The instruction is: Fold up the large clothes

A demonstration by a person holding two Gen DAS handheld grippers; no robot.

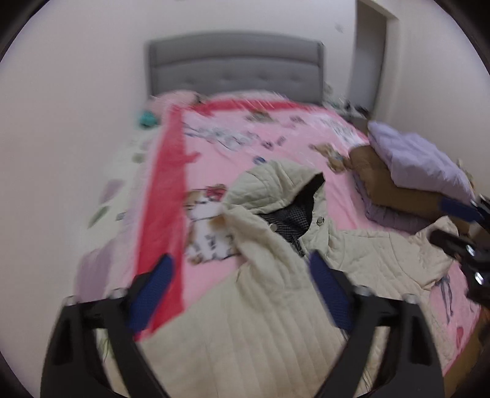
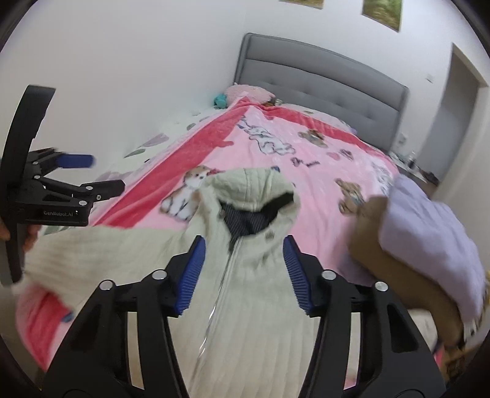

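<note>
Cream quilted jacket (image 2: 245, 275) spread face up on the pink blanket (image 2: 321, 159) of the bed (image 2: 324, 73), hood toward the top of the frame, body filling the lower centre.

Probably soft, padded, bulky yet light; likely to slump and slide on the fleece. Best taken at firm edges: shoulder seams, cuffs or hem corners, not the puffy middle.

Left tool (image 1: 242, 290) released, blue pads apart above the fabric, nothing pinched. Right tool (image 2: 243, 275) likewise released, straddling the zip (image 2: 220, 294) without touching.

Left view blurred, with the sleeve (image 1: 407, 257) stretched to the right edge. Right view sharper, with the zip line, wall pictures (image 2: 381, 10) at the top, and the other tool at left. Folded pile (image 2: 428, 232) at right in both.
</note>
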